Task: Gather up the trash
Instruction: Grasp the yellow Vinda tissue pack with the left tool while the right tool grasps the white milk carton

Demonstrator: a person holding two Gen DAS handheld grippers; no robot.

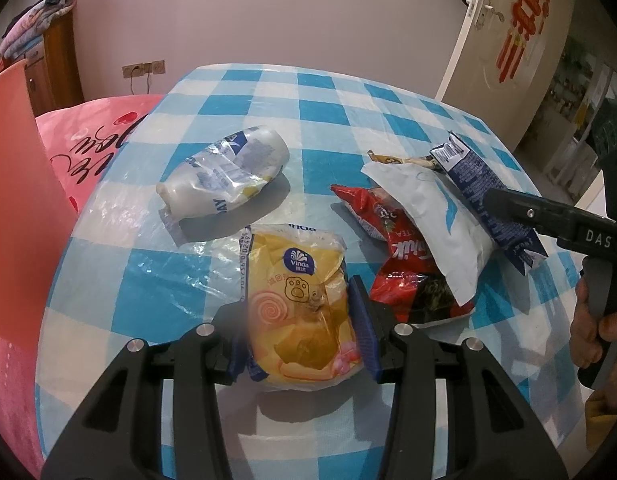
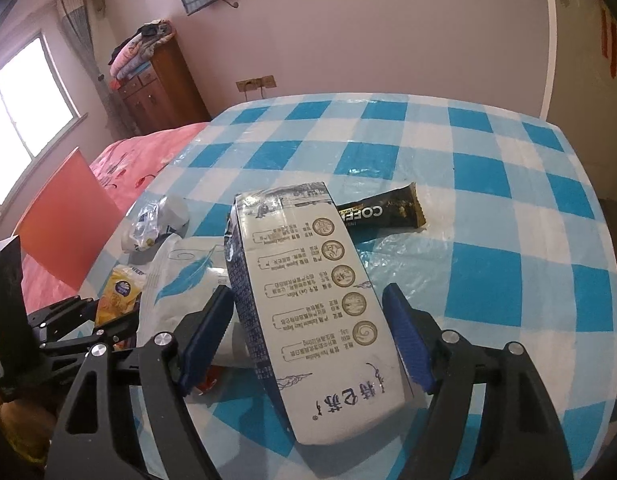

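Note:
My left gripper [image 1: 298,320] is shut on a yellow tissue pack [image 1: 296,288], both blue pads pressing its sides just above the checked table [image 1: 328,104]. My right gripper [image 2: 308,292] stands open around a white-and-blue carton [image 2: 320,280], which lies tilted on the pile; a thin gap shows at the right pad. In the left wrist view the right gripper [image 1: 492,202] reaches over that carton [image 1: 480,184]. Under the carton lie a white pouch [image 1: 432,220] and a red snack wrapper [image 1: 396,256]. A crumpled clear bottle [image 1: 228,172] and a coffee bar wrapper [image 2: 380,212] lie apart.
A red chair back [image 1: 12,200] and a pink bed [image 1: 96,140] stand left of the table. A white door [image 1: 508,20] is at the back right, a wooden cabinet [image 2: 160,84] at the back left. A hand [image 1: 588,320] grips the right tool's handle.

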